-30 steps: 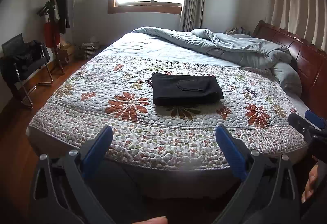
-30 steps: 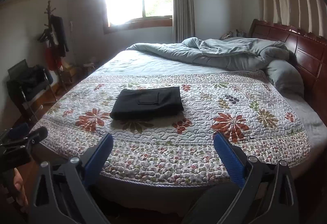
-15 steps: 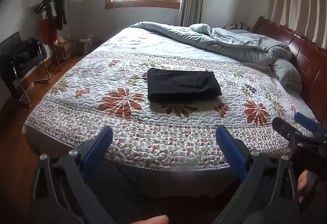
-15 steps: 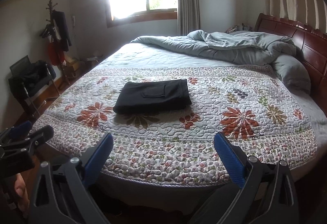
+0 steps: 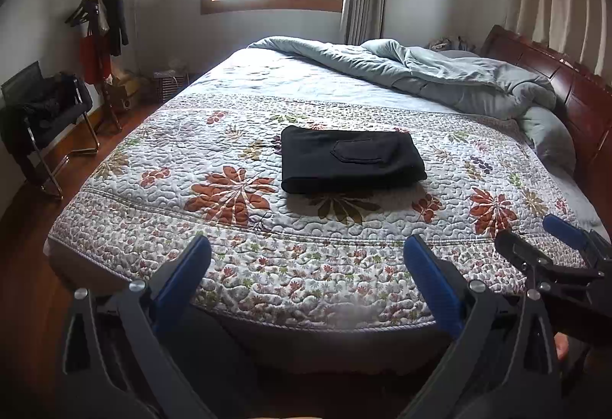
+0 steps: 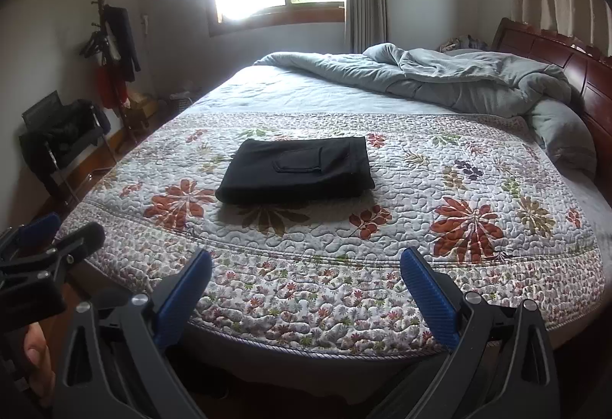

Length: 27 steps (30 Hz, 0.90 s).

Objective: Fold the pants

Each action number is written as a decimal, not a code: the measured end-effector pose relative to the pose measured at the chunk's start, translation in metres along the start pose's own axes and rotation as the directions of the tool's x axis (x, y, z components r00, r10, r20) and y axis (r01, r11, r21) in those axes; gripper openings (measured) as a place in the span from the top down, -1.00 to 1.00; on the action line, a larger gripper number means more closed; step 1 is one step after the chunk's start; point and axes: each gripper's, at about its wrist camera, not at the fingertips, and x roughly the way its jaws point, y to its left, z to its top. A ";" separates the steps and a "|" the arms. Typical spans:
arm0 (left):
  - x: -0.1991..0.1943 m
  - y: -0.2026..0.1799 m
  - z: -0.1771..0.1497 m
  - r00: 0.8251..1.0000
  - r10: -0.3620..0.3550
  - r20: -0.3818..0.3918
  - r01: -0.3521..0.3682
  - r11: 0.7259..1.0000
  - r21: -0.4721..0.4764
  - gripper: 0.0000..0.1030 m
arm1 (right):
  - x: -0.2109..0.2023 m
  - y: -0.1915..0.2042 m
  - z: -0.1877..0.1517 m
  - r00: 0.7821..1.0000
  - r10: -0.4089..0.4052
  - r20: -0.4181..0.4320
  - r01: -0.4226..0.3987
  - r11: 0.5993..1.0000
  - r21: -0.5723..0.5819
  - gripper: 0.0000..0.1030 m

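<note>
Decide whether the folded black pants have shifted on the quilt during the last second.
No. The folded black pants lie just beyond the same large red-brown flower on the quilt as before; only the cameras moved.

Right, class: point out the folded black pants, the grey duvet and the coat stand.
folded black pants [image 5: 350,160], left wrist view, on the top layer near the pocket.
grey duvet [image 5: 451,74], left wrist view, on its bunched middle.
coat stand [image 6: 102,21], right wrist view, on its upper pole.
</note>
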 end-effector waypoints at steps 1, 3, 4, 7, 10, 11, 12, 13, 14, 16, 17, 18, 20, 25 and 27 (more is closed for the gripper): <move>0.000 0.000 0.001 1.000 0.003 0.003 -0.003 1.000 -0.001 -0.94 | 0.001 -0.001 0.000 1.000 -0.002 -0.002 0.002 1.000 0.001 -0.92; 0.000 0.001 0.002 1.000 0.011 0.011 -0.011 1.000 -0.005 -0.94 | 0.002 -0.001 0.001 1.000 -0.004 -0.002 0.004 1.000 0.002 -0.92; 0.001 0.002 0.003 1.000 0.017 0.015 -0.017 1.000 -0.007 -0.94 | 0.002 -0.002 0.001 1.000 -0.006 -0.001 0.006 1.000 0.002 -0.92; 0.001 0.004 0.004 0.999 0.028 0.018 -0.028 1.000 -0.010 -0.94 | 0.003 -0.003 0.004 1.000 -0.011 0.001 0.011 1.000 0.002 -0.92; 0.000 0.006 0.004 0.999 0.040 0.026 -0.040 0.999 -0.009 -0.94 | 0.003 -0.003 0.006 1.000 -0.014 0.006 0.014 1.000 -0.001 -0.92; 0.000 0.006 0.005 0.999 0.042 0.025 -0.042 0.999 -0.008 -0.94 | 0.003 -0.002 0.007 1.000 -0.015 0.007 0.015 1.000 -0.003 -0.92; 0.000 0.007 0.005 0.999 0.042 0.024 -0.042 0.999 -0.008 -0.94 | 0.002 -0.002 0.008 1.000 -0.014 0.009 0.014 1.000 -0.005 -0.92; -0.001 0.007 0.005 0.999 0.045 0.025 -0.045 0.999 -0.007 -0.94 | 0.002 -0.002 0.008 1.000 -0.015 0.012 0.015 1.000 -0.005 -0.92; -0.001 0.007 0.004 0.998 0.048 0.027 -0.048 0.999 -0.005 -0.94 | 0.001 -0.002 0.008 1.000 -0.016 0.014 0.016 1.000 -0.006 -0.92; -0.002 0.008 0.004 0.998 0.049 0.028 -0.049 0.999 -0.005 -0.94 | 0.000 -0.001 0.008 1.000 -0.017 0.016 0.017 1.000 -0.005 -0.92; -0.002 0.009 0.004 0.998 0.049 0.029 -0.049 0.999 -0.006 -0.94 | -0.001 -0.001 0.008 1.000 -0.017 0.017 0.017 1.000 -0.004 -0.92; -0.003 0.009 0.004 0.998 0.049 0.030 -0.049 0.999 -0.008 -0.94 | -0.002 -0.001 0.008 1.000 -0.018 0.019 0.018 1.000 -0.004 -0.92; -0.005 0.010 0.004 0.998 0.050 0.034 -0.050 0.999 -0.010 -0.94 | -0.003 -0.001 0.008 1.000 -0.018 0.020 0.018 1.000 -0.005 -0.92; -0.007 0.011 0.004 0.998 0.050 0.036 -0.050 0.999 -0.015 -0.94 | -0.006 -0.002 0.008 0.999 -0.023 0.025 0.023 1.000 -0.001 -0.92; -0.007 0.011 0.003 0.998 0.050 0.035 -0.050 0.999 -0.013 -0.94 | -0.006 -0.002 0.007 0.999 -0.024 0.026 0.024 1.000 0.001 -0.92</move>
